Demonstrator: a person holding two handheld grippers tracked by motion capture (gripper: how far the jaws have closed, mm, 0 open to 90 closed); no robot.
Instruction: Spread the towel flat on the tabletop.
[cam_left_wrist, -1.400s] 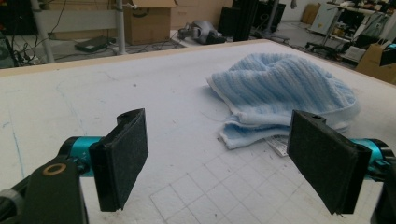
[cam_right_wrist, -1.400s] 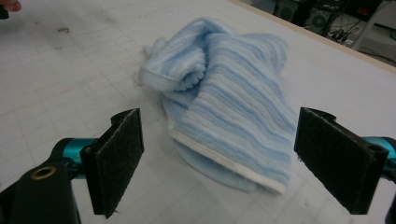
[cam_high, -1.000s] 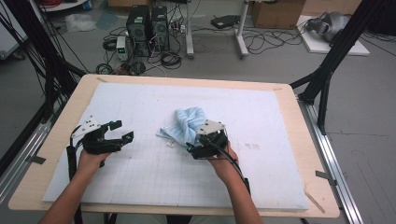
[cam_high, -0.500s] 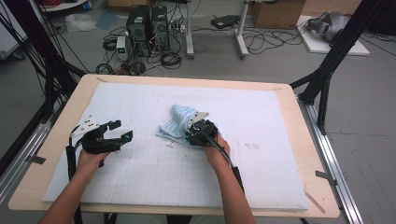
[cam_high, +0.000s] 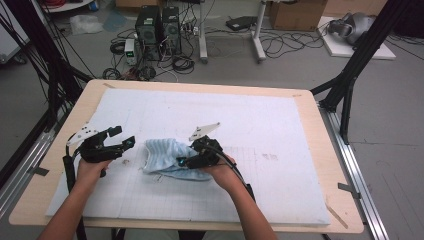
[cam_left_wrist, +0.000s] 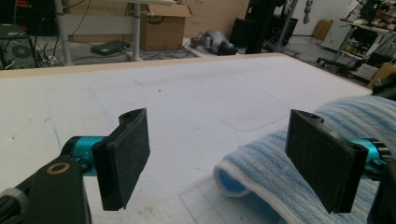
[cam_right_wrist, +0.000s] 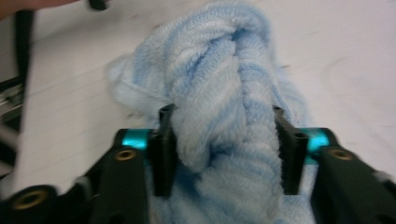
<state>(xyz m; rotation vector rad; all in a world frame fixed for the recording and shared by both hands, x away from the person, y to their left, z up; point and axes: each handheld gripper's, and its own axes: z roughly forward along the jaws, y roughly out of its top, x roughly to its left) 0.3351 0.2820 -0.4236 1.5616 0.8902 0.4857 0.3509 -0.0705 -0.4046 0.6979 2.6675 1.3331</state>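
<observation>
From the high view, the crumpled light-blue terry towel lies bunched on the white foam-covered bench between both tools; folding or spreading looks barely begun. The left tool hovers beside it. In the left gripper view, its felt-faced jaws stand wide apart, empty. In the right gripper view, the right tool has just been closing and clamps a thick ribbed fold of towel.

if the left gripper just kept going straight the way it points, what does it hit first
Probably the blue towel: its folded edge lies just ahead of the left gripper, whose jaws stand open, toward the right-hand jaw. Depth is hard to judge; on the other side lies bare white mat.
</observation>
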